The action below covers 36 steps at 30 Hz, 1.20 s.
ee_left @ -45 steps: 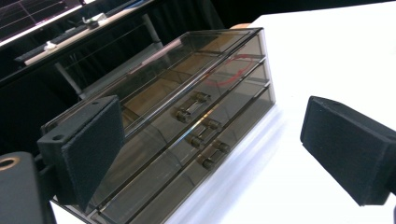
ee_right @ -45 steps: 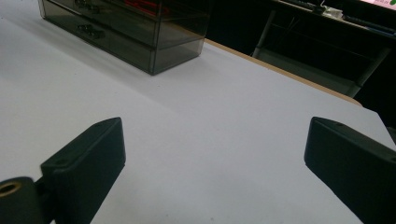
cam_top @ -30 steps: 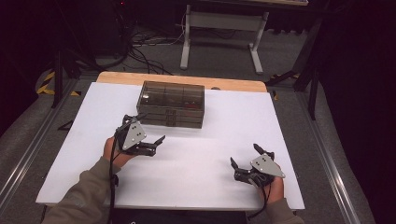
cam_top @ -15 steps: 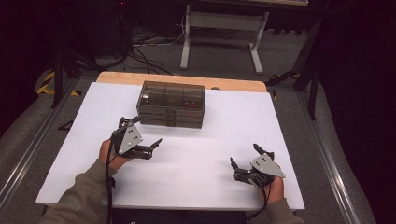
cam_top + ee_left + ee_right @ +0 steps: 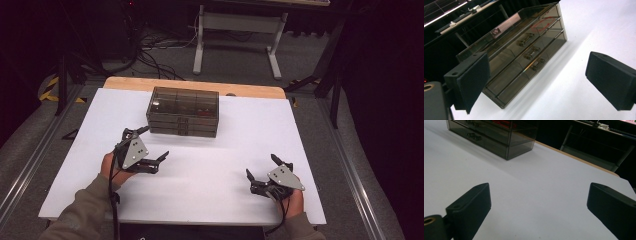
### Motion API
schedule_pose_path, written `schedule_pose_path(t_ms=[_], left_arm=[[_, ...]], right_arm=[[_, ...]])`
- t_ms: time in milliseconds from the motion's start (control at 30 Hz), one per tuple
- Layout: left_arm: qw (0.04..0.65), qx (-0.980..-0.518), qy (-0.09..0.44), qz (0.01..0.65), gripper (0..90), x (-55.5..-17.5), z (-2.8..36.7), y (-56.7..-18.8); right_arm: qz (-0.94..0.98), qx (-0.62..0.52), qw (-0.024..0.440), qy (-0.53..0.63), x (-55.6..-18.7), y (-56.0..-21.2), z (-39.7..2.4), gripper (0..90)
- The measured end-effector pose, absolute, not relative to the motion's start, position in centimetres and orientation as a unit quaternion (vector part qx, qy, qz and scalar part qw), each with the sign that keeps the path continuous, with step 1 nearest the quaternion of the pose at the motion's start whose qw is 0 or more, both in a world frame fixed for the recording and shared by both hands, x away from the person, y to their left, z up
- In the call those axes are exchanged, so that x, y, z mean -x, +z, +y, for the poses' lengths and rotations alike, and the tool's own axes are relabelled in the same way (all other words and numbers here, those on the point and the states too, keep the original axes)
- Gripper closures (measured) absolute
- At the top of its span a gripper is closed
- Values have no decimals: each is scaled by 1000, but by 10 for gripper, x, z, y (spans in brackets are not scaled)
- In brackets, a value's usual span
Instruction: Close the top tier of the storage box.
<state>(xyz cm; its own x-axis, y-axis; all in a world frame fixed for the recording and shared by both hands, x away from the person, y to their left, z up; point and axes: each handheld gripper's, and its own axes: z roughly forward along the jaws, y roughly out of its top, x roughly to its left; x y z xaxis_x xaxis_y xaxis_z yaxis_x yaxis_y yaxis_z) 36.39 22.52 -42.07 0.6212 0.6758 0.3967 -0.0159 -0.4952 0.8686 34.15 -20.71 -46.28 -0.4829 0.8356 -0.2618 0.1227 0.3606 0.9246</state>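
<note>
The table [image 5: 210,190] has a big white top. It takes up the middle and the bottom of the high view. Along its far edge, near the top of the white part, a strip of light wood [image 5: 150,84] shows. A grey metal rail [image 5: 30,165] runs down the left side, and another runs down the right side.

One thing sits right on the white top: a smoky see-through drawer box [image 5: 183,112]. It stands in the upper middle of the table, close to the wooden strip. It has three drawers stacked up, each with a small handle [image 5: 532,53]. Something red [image 5: 204,111] lies inside.
</note>
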Motion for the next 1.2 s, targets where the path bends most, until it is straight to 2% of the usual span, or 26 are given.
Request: schedule_pose_path(t_ms=[1200], left_arm=[[416, -782, 378, 269, 61, -340, 281, -452]], right_arm=[[730, -327, 383, 462, -343, -463, -203, 60]])
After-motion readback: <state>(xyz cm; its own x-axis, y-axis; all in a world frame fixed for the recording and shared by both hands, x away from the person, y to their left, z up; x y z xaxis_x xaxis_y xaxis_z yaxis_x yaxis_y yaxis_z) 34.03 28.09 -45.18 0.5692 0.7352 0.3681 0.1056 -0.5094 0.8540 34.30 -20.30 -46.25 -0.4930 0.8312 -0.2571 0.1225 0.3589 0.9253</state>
